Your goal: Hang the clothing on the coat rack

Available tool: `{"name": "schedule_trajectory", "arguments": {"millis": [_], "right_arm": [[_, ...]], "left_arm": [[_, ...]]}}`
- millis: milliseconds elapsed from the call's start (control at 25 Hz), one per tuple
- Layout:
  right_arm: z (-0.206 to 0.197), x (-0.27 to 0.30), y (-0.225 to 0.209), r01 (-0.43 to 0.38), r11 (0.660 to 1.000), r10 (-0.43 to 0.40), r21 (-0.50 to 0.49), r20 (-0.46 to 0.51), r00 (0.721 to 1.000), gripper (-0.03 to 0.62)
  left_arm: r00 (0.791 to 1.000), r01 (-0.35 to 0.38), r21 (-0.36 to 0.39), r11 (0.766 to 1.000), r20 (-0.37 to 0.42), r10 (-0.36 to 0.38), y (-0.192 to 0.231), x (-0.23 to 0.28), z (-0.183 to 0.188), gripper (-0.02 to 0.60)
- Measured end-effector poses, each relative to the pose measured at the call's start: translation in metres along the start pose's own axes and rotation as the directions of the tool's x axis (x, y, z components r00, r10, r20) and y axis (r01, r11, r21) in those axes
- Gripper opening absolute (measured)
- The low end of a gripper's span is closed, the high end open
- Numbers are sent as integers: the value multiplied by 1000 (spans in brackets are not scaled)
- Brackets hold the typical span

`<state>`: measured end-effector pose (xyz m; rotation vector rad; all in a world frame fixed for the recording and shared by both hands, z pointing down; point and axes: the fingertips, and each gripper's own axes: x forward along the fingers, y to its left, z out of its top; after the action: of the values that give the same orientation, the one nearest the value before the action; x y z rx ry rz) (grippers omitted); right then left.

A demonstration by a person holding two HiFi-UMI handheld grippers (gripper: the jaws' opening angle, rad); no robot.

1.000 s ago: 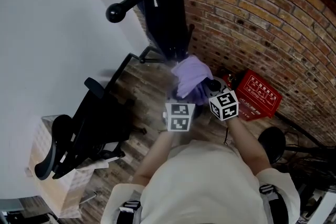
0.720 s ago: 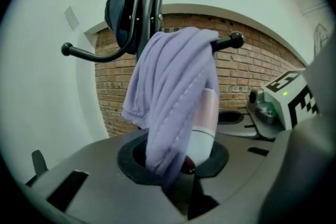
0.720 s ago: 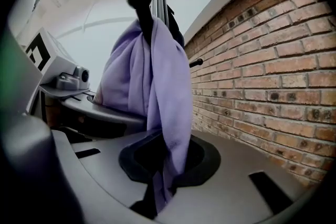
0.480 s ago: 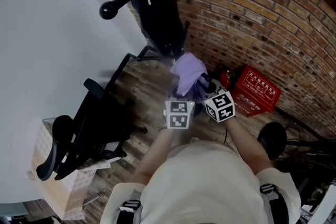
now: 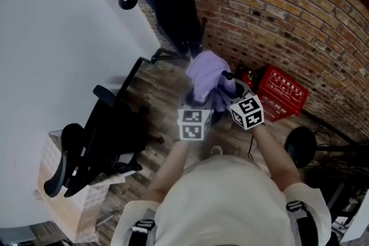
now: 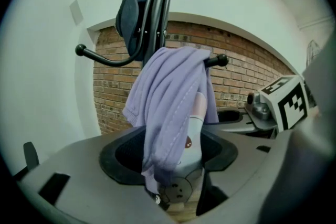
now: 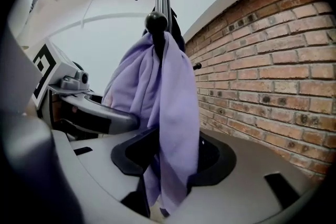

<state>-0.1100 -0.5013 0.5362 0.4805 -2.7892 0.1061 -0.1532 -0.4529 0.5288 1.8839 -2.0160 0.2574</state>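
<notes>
I saw the jaws of my left gripper and right gripper just opening, loose around the purple garment, which hung draped over a knobbed peg of the coat rack.

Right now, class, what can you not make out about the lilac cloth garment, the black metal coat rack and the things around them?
- Black metal coat rack: its top is cut off by the head view's upper edge.
- Lilac cloth garment: in the left gripper view it covers its peg, and only the knob shows.
- Red box: its white print is too small to read in the head view.
- Dark item on the rack: its kind is unclear.
</notes>
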Motion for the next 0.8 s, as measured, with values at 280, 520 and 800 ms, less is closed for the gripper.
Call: {"name": "schedule_trajectory", "arguments": {"millis": [280, 520, 800], "right_arm": [[5, -37, 3, 117, 992, -118, 40, 22, 993, 199], [13, -69, 28, 159, 985, -163, 68, 60, 985, 199], [21, -101, 74, 207, 971, -220, 119, 104, 970, 198]], "left_arm": [[999, 26, -19, 999, 29, -26, 0, -40, 5, 268], [998, 53, -19, 998, 32, -52, -3, -75, -6, 267], [998, 46, -50, 998, 53, -43, 2, -124, -17, 184]]}}
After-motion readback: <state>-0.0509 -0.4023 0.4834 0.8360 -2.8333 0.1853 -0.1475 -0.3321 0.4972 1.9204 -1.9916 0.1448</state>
